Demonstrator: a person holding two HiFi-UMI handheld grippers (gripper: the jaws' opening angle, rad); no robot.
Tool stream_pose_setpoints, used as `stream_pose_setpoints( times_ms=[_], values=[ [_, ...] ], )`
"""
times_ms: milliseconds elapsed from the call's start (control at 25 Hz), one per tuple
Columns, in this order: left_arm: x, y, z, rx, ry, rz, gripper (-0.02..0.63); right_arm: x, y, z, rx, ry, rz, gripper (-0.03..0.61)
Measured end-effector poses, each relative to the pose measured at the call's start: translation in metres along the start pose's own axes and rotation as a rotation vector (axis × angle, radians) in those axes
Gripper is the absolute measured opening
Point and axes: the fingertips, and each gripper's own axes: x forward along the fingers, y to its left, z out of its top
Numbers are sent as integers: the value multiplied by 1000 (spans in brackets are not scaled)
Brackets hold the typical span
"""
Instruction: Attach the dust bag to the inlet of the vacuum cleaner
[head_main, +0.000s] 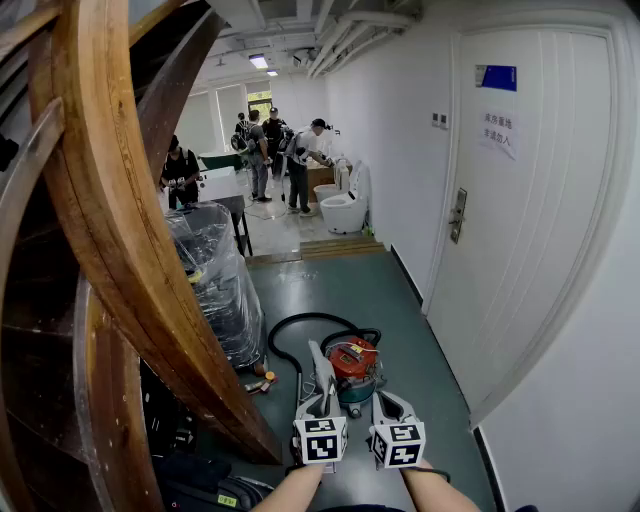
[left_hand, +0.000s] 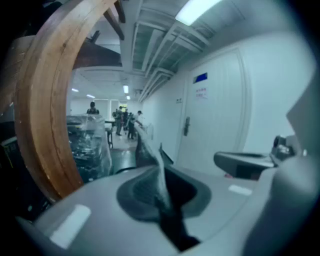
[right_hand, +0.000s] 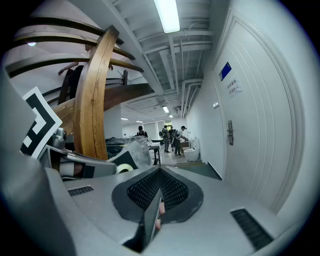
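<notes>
A red and black vacuum cleaner (head_main: 350, 358) with a black hose (head_main: 290, 335) lies on the grey floor just ahead of both grippers. My left gripper (head_main: 320, 402) is shut on the dust bag (head_main: 318, 365), a thin grey sheet that stands up edge-on from its jaws. In the left gripper view the bag (left_hand: 149, 155) rises from between the left gripper's (left_hand: 162, 200) pads. The right gripper view shows the bag's dark collar with a pale ring (right_hand: 124, 165) at the left. My right gripper (head_main: 392, 402) (right_hand: 159, 200) hovers beside it, shut, nothing visibly held.
A big curved wooden frame (head_main: 120, 230) fills the left side. A plastic-wrapped pile (head_main: 220, 280) stands behind the vacuum cleaner, small items (head_main: 258, 382) lie by its foot. A white door (head_main: 520, 200) and wall bound the right. Several people and toilets (head_main: 345, 210) are far down the corridor.
</notes>
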Motion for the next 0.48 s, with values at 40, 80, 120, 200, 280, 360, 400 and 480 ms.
stream_pose_setpoints(
  times_ms=[40, 80, 120, 200, 280, 360, 400, 480],
  values=[
    [1, 0, 1, 4, 0, -6, 25, 1, 0, -1, 3, 1, -2, -3],
    [2, 0, 1, 7, 0, -11, 25, 2, 0, -1, 5, 2, -4, -3],
    [3, 0, 2, 9, 0, -15, 25, 4, 1, -1, 5, 3, -5, -3],
    [4, 1, 4, 9, 0, -18, 25, 7, 2, -1, -1, 5, 0, -3],
    [4, 1, 5, 11, 1, -19, 25, 8, 3, -2, -3, 6, 4, -3],
    [5, 2, 5, 17, 0, -20, 25, 10, 4, -3, 9, 4, 6, -3],
    [5, 3, 5, 19, -1, -18, 25, 12, 4, -4, 21, 1, 9, -3],
    [5, 7, 5, 18, -1, -10, 25, 14, 6, -4, 42, -4, 19, -2]
  ],
)
